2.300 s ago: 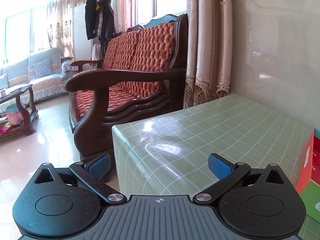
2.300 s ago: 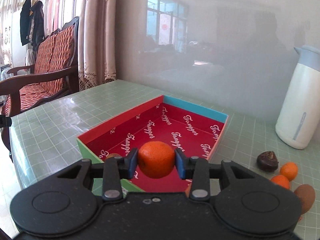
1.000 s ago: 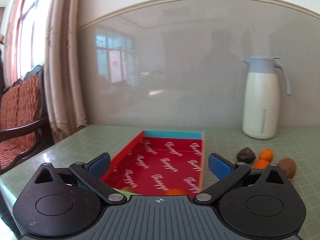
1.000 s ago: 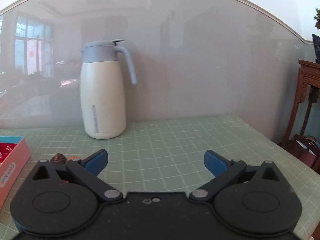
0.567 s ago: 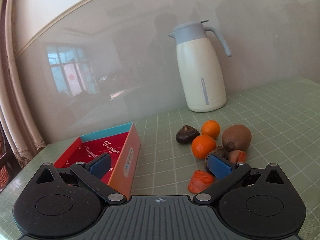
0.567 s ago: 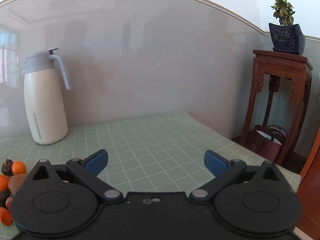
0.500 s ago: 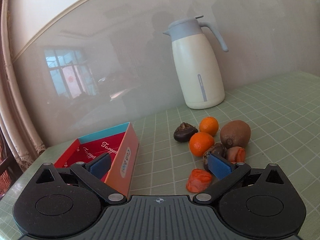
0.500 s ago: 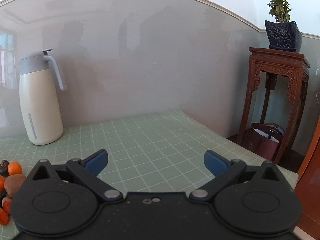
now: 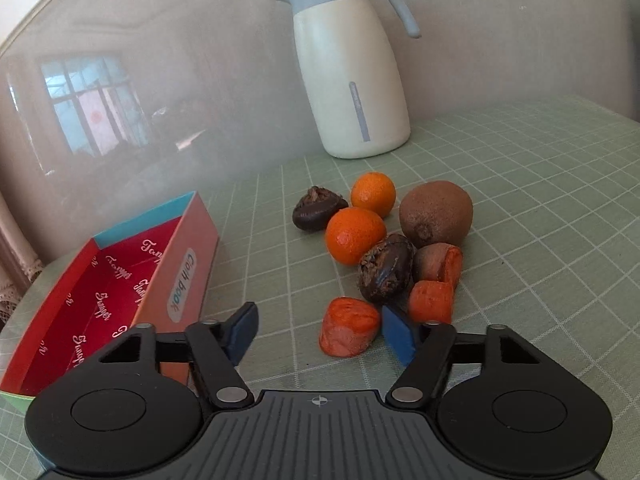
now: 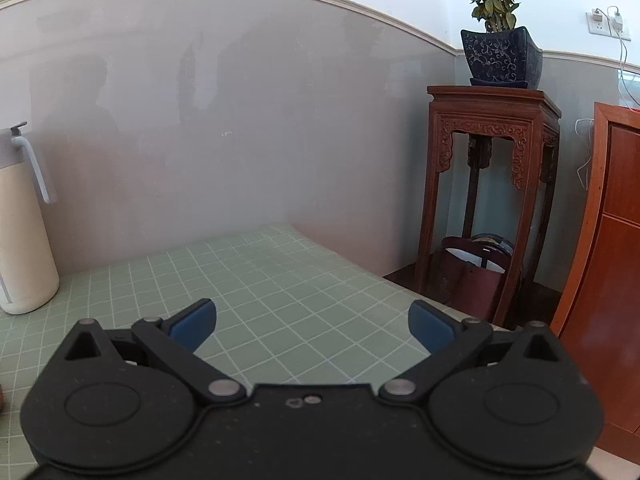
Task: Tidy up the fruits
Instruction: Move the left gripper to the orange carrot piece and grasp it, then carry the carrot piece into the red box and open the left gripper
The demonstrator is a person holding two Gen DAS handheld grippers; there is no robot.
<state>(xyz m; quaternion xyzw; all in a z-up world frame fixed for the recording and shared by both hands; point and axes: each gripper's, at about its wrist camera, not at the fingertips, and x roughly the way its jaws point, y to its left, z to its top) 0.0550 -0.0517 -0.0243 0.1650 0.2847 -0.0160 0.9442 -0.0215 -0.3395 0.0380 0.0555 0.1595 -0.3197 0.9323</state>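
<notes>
On the green checked surface, the left claw is closing around an orange fruit chunk lying between its blue pads, the right pad at the chunk's edge, the left pad clear of it. Just beyond lie 2 tangerines, a kiwi and dark fruits. A red box sits to the left. The right claw is spread wide over bare surface, holding nothing.
</notes>
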